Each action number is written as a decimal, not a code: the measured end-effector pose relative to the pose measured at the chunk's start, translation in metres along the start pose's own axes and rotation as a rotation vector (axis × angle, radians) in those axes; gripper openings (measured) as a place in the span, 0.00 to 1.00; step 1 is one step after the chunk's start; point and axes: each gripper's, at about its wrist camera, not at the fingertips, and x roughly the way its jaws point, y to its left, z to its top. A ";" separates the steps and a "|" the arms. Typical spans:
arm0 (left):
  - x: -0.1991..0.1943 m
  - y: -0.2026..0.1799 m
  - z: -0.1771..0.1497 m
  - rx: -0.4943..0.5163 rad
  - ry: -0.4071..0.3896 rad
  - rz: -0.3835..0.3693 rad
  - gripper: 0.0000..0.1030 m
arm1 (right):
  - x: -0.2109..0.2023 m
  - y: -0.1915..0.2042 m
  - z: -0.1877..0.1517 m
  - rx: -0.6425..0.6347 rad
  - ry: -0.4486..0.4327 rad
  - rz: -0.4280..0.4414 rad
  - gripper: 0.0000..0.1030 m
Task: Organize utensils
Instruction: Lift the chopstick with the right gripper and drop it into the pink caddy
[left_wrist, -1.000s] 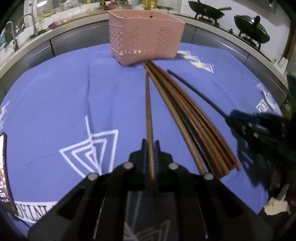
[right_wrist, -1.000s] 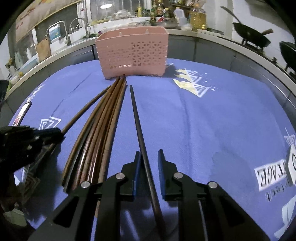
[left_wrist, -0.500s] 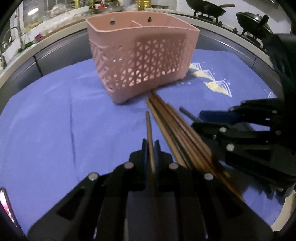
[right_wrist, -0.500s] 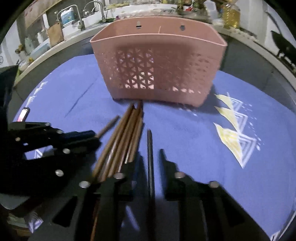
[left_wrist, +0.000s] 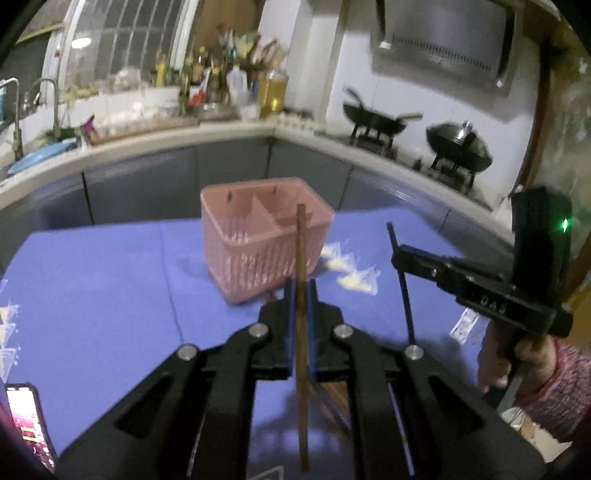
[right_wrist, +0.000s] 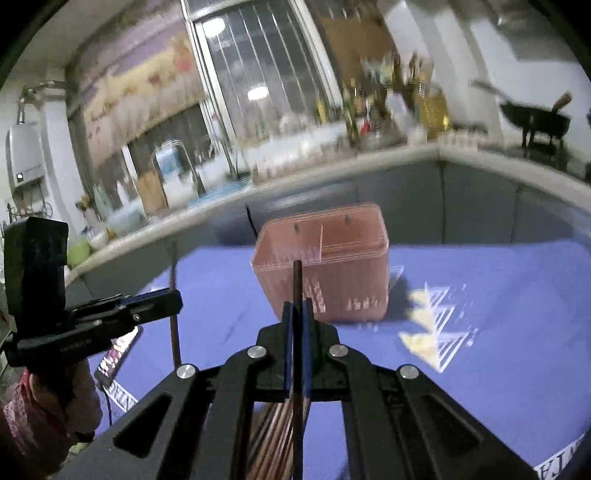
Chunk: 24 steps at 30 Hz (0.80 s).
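Note:
My left gripper (left_wrist: 300, 295) is shut on a brown chopstick (left_wrist: 301, 243), held upright and lifted off the blue cloth, in front of the pink perforated basket (left_wrist: 251, 236). My right gripper (right_wrist: 297, 314) is shut on a black chopstick (right_wrist: 297, 280), also upright, in front of the same basket (right_wrist: 347, 266). Each gripper shows in the other's view: the right one (left_wrist: 400, 254) with its black chopstick at the right, the left one (right_wrist: 173, 299) with its brown chopstick at the left. The remaining bundle of brown chopsticks (right_wrist: 273, 435) lies on the cloth below the grippers.
The blue tablecloth (left_wrist: 110, 288) covers the table. A phone (left_wrist: 29, 421) lies at its left front edge. A kitchen counter with a sink, bottles and two woks (left_wrist: 376, 122) runs behind the table.
Both grippers have lifted their chopsticks off the cloth and tilted them upright, rising well above the table. The basket now sits lower and farther in both views.

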 end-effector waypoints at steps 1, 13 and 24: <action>-0.005 -0.001 0.003 0.000 -0.015 -0.001 0.05 | -0.006 0.002 0.002 -0.002 -0.026 -0.002 0.05; -0.034 0.000 0.091 -0.014 -0.167 -0.013 0.05 | -0.031 0.015 0.084 -0.018 -0.216 0.018 0.05; -0.017 0.031 0.184 -0.051 -0.319 0.152 0.05 | 0.012 0.028 0.180 -0.078 -0.336 -0.014 0.05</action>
